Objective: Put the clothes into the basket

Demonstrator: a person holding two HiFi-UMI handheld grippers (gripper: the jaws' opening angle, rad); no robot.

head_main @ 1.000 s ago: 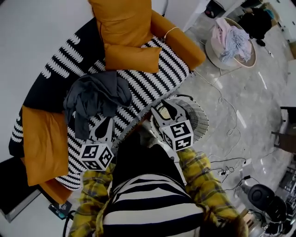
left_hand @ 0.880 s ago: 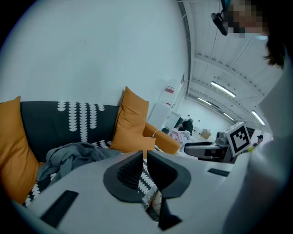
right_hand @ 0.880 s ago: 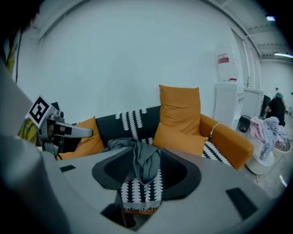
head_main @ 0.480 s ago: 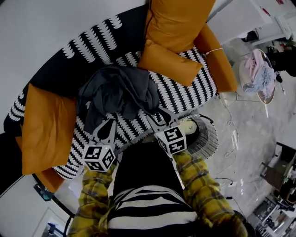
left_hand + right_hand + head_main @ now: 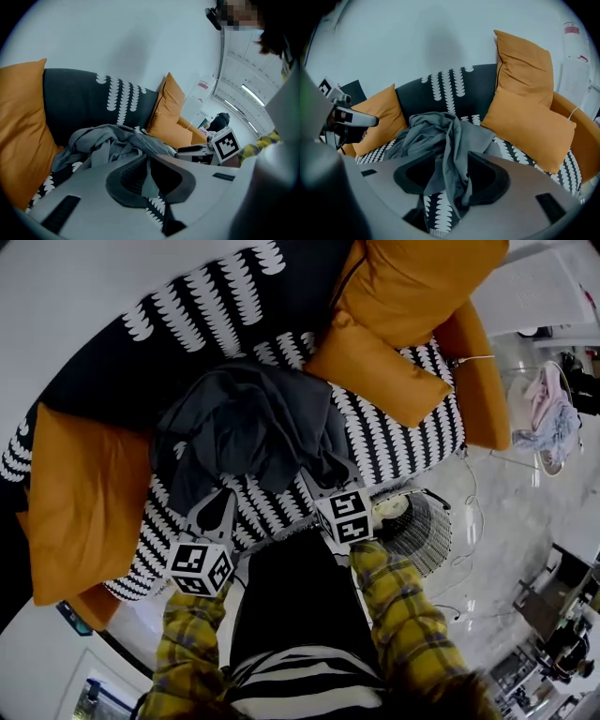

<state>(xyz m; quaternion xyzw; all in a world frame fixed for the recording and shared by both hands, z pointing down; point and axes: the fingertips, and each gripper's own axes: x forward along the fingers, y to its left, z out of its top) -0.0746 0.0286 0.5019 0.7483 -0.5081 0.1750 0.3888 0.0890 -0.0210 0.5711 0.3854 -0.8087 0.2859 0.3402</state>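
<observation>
The heap of grey clothes point(image 5: 248, 432) lies on the patterned sofa point(image 5: 394, 442). The left gripper point(image 5: 223, 495) is clenched empty at its edge. The right gripper point(image 5: 328, 474) has its jaws just opening, a fold between them unpinched.

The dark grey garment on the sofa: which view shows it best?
The head view: the whole crumpled dark grey garment lies spread on the black-and-white patterned sofa. The right gripper view shows it close, its lower edge hidden; the left gripper view shows a low heap from the side.

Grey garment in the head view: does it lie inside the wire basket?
No, the grey garment lies on the sofa seat, outside the wire basket.
</observation>
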